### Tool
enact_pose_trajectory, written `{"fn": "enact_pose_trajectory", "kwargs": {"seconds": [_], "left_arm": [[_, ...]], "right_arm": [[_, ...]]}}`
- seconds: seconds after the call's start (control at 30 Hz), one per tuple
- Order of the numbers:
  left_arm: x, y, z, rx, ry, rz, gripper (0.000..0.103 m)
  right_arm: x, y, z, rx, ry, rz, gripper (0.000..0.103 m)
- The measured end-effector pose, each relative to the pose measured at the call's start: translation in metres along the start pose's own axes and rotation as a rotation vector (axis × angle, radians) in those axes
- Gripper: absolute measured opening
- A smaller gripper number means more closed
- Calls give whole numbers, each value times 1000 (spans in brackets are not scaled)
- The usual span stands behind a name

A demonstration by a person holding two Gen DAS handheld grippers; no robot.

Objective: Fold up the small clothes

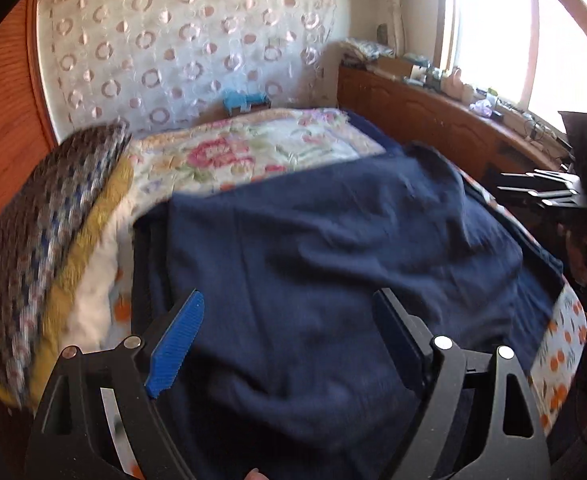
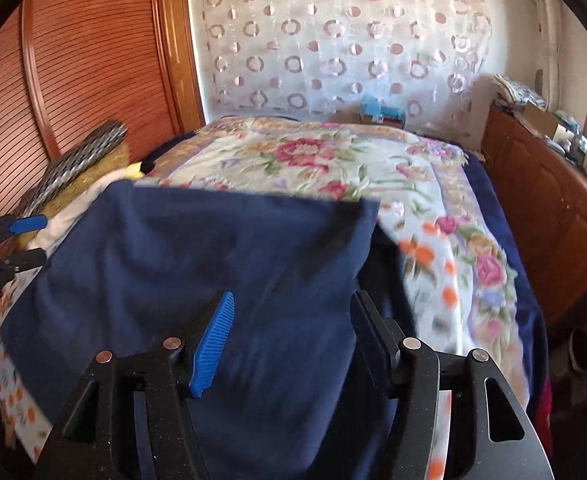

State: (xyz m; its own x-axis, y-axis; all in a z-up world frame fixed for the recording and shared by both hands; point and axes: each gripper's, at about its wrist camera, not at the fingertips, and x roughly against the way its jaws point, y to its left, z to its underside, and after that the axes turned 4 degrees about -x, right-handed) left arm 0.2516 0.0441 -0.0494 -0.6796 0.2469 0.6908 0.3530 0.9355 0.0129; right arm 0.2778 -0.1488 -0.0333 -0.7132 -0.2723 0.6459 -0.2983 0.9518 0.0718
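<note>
Navy cloth (image 1: 333, 248) fills the middle and lower part of both wrist views, a dark blue garment lying loosely rumpled on the bed (image 2: 301, 160), over a floral blanket (image 1: 245, 152) and an orange-printed sheet (image 1: 561, 344). No writing, brand or label can be read anywhere; motion blur smears the fabric edges. Left claw (image 1: 289, 340) sits at the bottom of its view with jaws spread wide, blue ribbed pad (image 1: 175, 344) on one side, and nothing pinched; the garment lies beneath and between the fingers without being pressed. Right claw (image 2: 289, 340) likewise stands open at the bottom of its view, gripping nothing, the cloth under it; it also shows at the right edge of the left wrist view (image 1: 549, 192). Stacked folded textiles (image 1: 45, 232), a patterned knit over mustard and white layers, sit at the left. A sheer curtain with circles (image 2: 333, 40) hangs behind, a slatted wooden door (image 2: 73, 80) upper left, a wooden cabinet (image 1: 433, 120) cluttered with small items under the bright window (image 1: 493, 32).
</note>
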Motion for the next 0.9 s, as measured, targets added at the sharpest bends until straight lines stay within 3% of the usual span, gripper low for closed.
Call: {"fn": "enact_pose_trajectory", "kwargs": {"seconds": [0.17, 0.37, 0.6, 0.83, 0.9], "left_arm": [[18, -8, 31, 34, 13, 1, 86], [24, -11, 55, 86, 35, 55, 71], [14, -14, 63, 122, 57, 29, 59], [-5, -16, 66, 134, 110, 9, 57], [-9, -16, 65, 135, 111, 4, 57]], "right_arm": [[27, 13, 34, -34, 25, -2, 62], [39, 24, 66, -88, 50, -28, 62], [39, 31, 74, -124, 64, -45, 62], [26, 44, 81, -111, 77, -63, 62], [23, 49, 81, -82, 79, -45, 52]]}}
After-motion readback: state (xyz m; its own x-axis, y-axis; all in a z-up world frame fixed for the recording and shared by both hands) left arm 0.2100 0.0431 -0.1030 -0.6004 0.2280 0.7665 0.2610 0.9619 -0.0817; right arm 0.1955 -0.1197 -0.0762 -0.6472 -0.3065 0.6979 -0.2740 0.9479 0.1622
